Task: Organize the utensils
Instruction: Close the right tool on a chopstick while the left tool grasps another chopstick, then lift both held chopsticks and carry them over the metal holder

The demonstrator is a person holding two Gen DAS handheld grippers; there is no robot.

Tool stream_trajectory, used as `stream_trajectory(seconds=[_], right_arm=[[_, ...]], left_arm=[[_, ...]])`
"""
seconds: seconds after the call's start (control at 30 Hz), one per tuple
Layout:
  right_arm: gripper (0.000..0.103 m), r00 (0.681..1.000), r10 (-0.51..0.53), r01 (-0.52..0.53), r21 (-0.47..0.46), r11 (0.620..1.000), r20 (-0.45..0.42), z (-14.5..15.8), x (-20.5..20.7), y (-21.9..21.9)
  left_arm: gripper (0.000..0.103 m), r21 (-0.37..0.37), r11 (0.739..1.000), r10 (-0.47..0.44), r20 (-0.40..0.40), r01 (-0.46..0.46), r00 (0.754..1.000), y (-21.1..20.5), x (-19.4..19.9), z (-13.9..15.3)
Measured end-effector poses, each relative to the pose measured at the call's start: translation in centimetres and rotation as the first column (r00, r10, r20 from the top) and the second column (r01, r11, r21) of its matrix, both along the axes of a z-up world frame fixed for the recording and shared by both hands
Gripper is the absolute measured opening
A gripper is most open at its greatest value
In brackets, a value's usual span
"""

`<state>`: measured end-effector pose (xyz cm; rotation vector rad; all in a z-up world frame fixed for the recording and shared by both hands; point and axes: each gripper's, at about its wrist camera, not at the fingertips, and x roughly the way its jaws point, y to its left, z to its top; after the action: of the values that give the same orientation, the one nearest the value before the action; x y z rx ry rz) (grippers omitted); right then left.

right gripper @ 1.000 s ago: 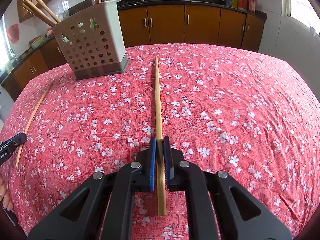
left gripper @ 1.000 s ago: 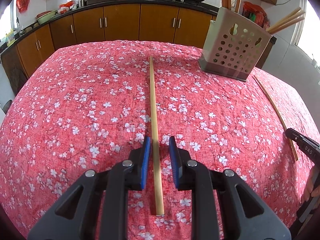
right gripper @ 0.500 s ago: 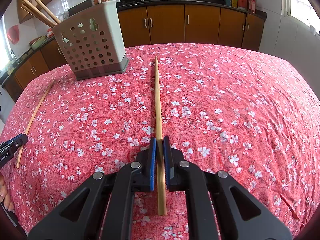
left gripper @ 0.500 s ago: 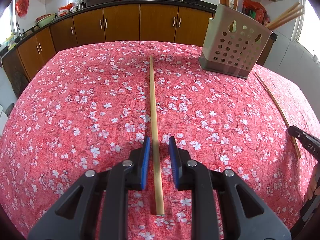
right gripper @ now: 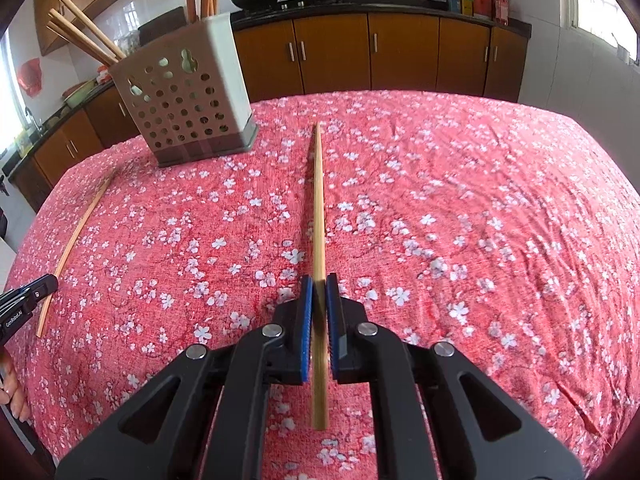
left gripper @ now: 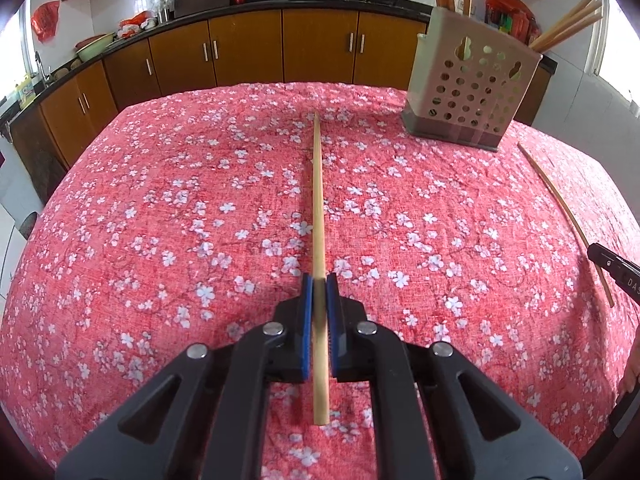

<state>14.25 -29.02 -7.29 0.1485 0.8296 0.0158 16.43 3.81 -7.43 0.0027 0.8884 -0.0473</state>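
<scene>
Left tongs (left gripper: 319,286) pinching one chopstick (left gripper: 317,200), right tongs (right gripper: 319,286) pinching another chopstick (right gripper: 319,200); both remain to go in the holder (right gripper: 188,108) ahead, already holding several.

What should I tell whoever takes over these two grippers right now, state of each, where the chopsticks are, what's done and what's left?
Left gripper: shut on a chopstick near its thick end.
Right gripper: shut on a second chopstick, same kind of grip.
Both sticks run out over the red floral tablecloth; I cannot tell whether either is lifted yet.
Holder: perforated, at the far side, already has chopsticks standing in it.
Left to do: carry both to the holder and drop them in.
</scene>
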Motion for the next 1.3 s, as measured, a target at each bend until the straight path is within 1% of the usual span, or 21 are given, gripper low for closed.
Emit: stream_trajectory(seconds=[0.1,0.4,0.5,0.7,0.9,1.07,1.3], right_arm=[[0.008,0.999,-0.004,0.004,-0.005,1.000,0.036,1.0,-0.6,-0.2],[0.008,0.988,-0.015,0.013,0.011,1.000,0.155,4.9,-1.2,-0.7],[0.008,0.984,-0.015,0.014,0.008,1.000,0.177,5.6,-1.1,-0.7],[0.008,0.981,-0.013,0.013,0.003,1.000,0.192,6.1,-1.3,-0.9],[0.008,0.974,-0.004,0.005,-0.001,1.000,0.224,7.6,-1.5,-0.9],[0.008,0.961,0.000,-0.001,0.004,1.000,0.275,9.4,-1.6,-0.7],[0.008,0.937,-0.005,-0.005,0.028,1.000,0.349,12.3,-2.1,-0.7]], left_arm=[[0.008,-0.011,1.000,-0.001,0.024,0.002,1.000,0.0,-0.6,1.0],[0.008,-0.034,0.999,-0.026,0.156,0.032,0.987,-0.3,-2.2,5.7],[0.008,-0.035,0.999,-0.034,0.181,0.041,0.983,-0.8,-2.1,6.6],[0.008,-0.031,0.998,-0.042,0.195,0.049,0.980,-1.7,-2.3,7.4],[0.008,-0.029,0.998,-0.050,0.232,0.059,0.971,-1.8,-2.2,8.7],[0.008,-0.028,0.997,-0.055,0.274,0.065,0.960,-2.0,-2.2,10.5],[0.008,-0.055,0.996,-0.052,0.337,0.075,0.940,-1.8,-2.3,13.3]])
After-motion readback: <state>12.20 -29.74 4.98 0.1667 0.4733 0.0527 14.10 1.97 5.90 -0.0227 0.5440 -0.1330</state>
